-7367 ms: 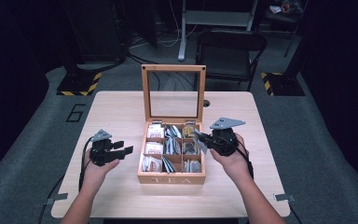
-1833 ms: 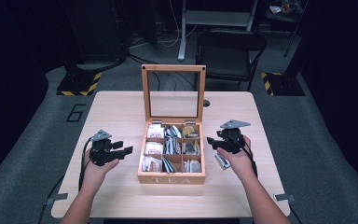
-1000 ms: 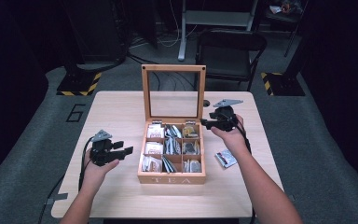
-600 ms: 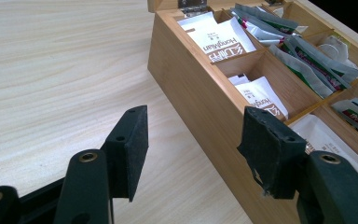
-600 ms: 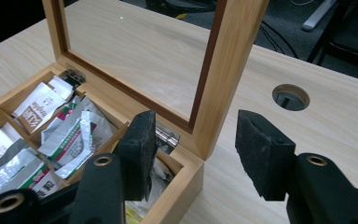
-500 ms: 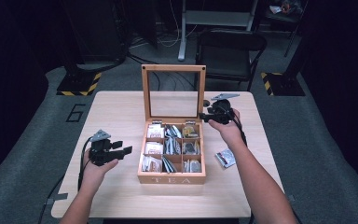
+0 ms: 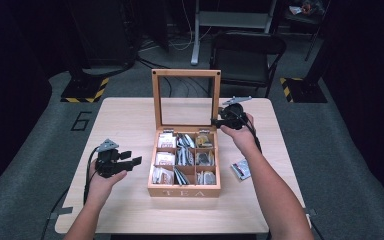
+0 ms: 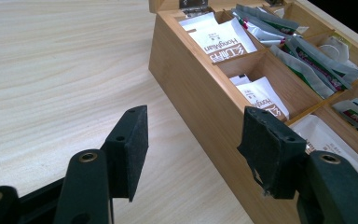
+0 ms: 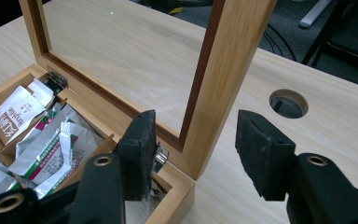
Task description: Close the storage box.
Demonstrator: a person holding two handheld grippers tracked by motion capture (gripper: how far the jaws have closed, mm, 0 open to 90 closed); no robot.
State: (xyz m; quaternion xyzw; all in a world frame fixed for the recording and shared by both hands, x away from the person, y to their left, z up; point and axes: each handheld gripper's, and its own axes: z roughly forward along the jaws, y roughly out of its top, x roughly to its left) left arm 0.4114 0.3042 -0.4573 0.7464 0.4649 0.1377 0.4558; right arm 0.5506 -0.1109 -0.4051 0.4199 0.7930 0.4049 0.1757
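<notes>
Tea box (image 7: 184,191): wooden, middle of the tabletop (image 7: 130,120), glass lid (image 7: 185,100) standing upright.
Right hand-held gripper (image 9: 193,140): jaws wide apart, straddling the lid's right frame post, gripping nothing.
Left hand-held gripper (image 8: 193,140): jaws wide open, empty, just beside the box's left wall.
Loose tea packet (image 7: 241,169): flat on the tabletop, right of the box.

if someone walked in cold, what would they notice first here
The wooden tea box at the middle of the table, its glass-paned lid standing upright and its compartments packed with tea sachets. Next, the right gripper, open, with its jaws on either side of the lid's right frame post. A lone sachet lies on the table right of the box, and the left gripper is held open to the box's left.
</notes>
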